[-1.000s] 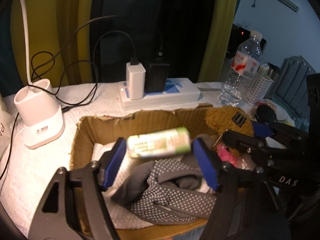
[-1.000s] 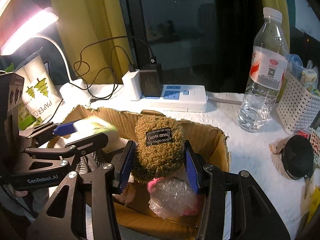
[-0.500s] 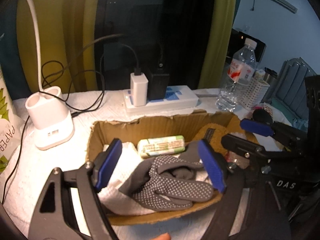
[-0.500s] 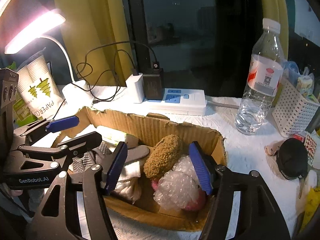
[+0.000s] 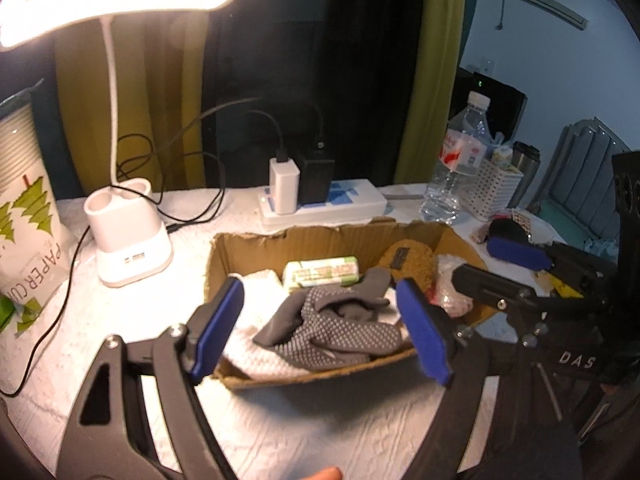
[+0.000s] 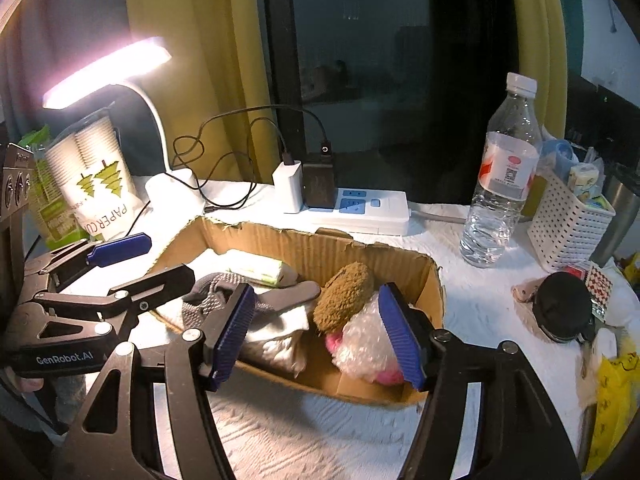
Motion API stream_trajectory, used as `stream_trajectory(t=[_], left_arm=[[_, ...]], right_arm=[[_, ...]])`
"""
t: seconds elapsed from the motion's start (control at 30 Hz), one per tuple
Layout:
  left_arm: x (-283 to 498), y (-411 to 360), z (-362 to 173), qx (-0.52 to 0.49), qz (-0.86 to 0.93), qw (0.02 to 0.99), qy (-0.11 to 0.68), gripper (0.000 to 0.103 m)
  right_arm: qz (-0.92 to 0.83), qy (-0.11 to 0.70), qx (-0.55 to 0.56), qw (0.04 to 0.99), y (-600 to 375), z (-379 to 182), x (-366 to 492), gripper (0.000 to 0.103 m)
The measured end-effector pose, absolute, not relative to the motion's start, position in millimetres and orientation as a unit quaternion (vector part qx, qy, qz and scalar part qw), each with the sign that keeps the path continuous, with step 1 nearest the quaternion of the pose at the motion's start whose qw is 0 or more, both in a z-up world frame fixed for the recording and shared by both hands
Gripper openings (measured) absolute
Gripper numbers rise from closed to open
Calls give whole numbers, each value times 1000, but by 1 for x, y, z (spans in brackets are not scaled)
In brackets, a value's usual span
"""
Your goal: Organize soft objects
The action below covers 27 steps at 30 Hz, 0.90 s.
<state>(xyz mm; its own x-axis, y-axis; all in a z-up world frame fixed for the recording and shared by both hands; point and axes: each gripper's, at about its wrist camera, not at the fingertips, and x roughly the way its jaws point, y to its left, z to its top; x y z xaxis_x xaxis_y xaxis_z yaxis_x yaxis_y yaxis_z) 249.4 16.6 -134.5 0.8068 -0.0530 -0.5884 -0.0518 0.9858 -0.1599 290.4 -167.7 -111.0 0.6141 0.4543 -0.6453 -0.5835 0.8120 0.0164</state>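
A shallow cardboard box point(image 5: 256, 242) point(image 6: 304, 246) sits on the white-covered table. Inside lie a green-white tissue pack point(image 5: 320, 274) point(image 6: 260, 270), grey dotted gloves point(image 5: 340, 328) point(image 6: 224, 284), a white cloth point(image 5: 256, 340) point(image 6: 276, 344), a brown fuzzy pouch point(image 5: 410, 260) point(image 6: 344, 296) and a bubble-wrapped pink item point(image 5: 448, 292) point(image 6: 364, 344). My left gripper point(image 5: 320, 332) is open and empty, held above the box's near side. My right gripper point(image 6: 316, 332) is open and empty, above the box's near right part. Each gripper shows in the other's view, the right gripper point(image 5: 504, 268) and the left gripper point(image 6: 140, 260).
A lit desk lamp point(image 5: 128, 232) point(image 6: 108, 72) stands left of the box. A power strip with chargers point(image 5: 320, 200) point(image 6: 352, 208) lies behind it. A water bottle point(image 6: 500, 184), a white basket point(image 6: 568, 228), a black round case point(image 6: 564, 308) and a paper cup pack point(image 6: 100, 184) stand around.
Both grippers let go of their items and pulled back and up from the box. The tissue pack and the brown pouch now lie inside the box.
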Motion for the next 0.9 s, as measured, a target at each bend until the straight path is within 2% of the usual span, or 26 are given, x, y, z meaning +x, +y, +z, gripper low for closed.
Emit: stream_trajectory(t=[0.27,0.4,0.9], left_arm=[[222,13,-125,-80,4,951,299,80],[205,11,-121,-72,10,954,291,90],[146,-4,-114,-55,3,959,277,96]], right_arm=[[284,325,-95,897,-178,-104,264,68],[281,320,-97,900,-183,-100,248,68],[262,317,-89,907,-204,-96,193,68]])
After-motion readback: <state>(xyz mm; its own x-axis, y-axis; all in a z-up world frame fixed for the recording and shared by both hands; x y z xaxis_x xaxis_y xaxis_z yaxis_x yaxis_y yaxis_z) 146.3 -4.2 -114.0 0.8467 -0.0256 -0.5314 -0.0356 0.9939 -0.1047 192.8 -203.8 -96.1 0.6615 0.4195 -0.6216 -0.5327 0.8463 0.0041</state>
